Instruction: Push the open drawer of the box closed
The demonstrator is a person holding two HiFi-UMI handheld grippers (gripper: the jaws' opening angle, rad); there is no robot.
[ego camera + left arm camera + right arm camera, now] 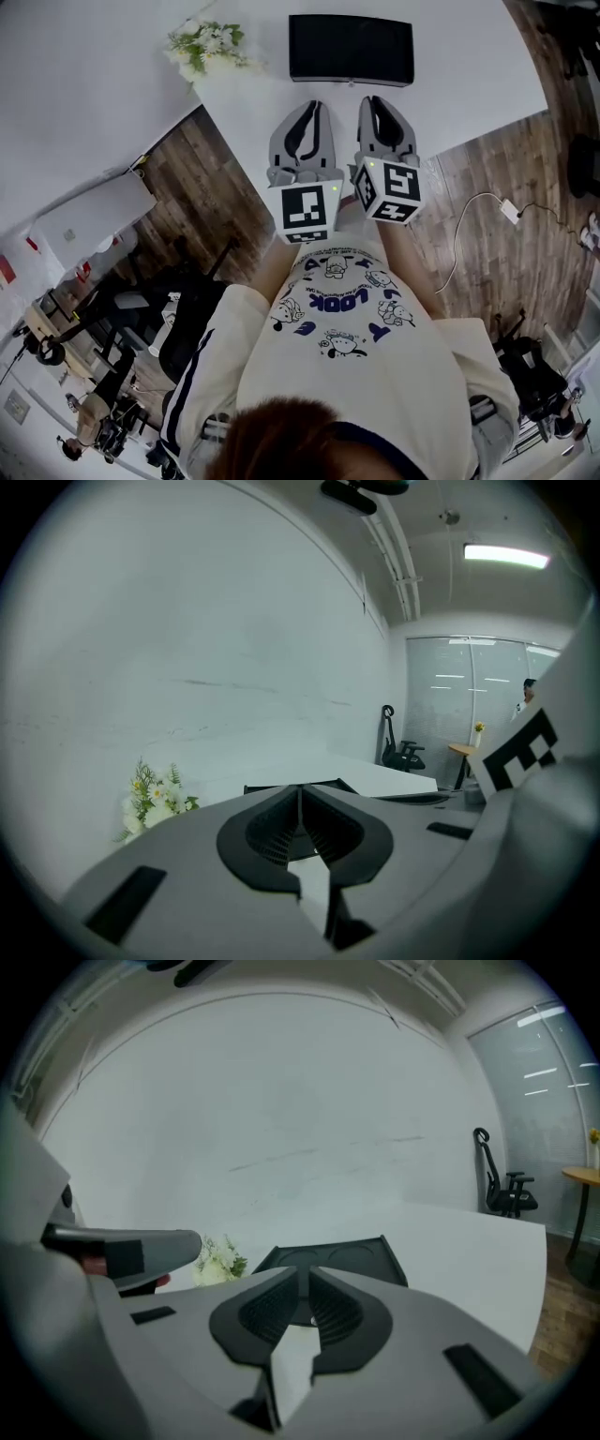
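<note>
The box point(351, 49) seems to us light and stiff, probably plastic, so a push on the drawer may slide the whole box over the smooth table point(253, 112). We think it is best to press on the middle of the drawer front with the tips together, and perhaps to steady the box with the other tongs. The box is black, flat and rectangular, with two round hollows on top. Which side carries the drawer we cannot tell. The box lies straight ahead of both tongs, apart from their tips. The left tongs point(312, 105) and the right tongs point(372, 101) are side by side, each with jaws together and nothing between. Flowers point(208, 44) stand ahead, to the left of the left tongs.
</note>
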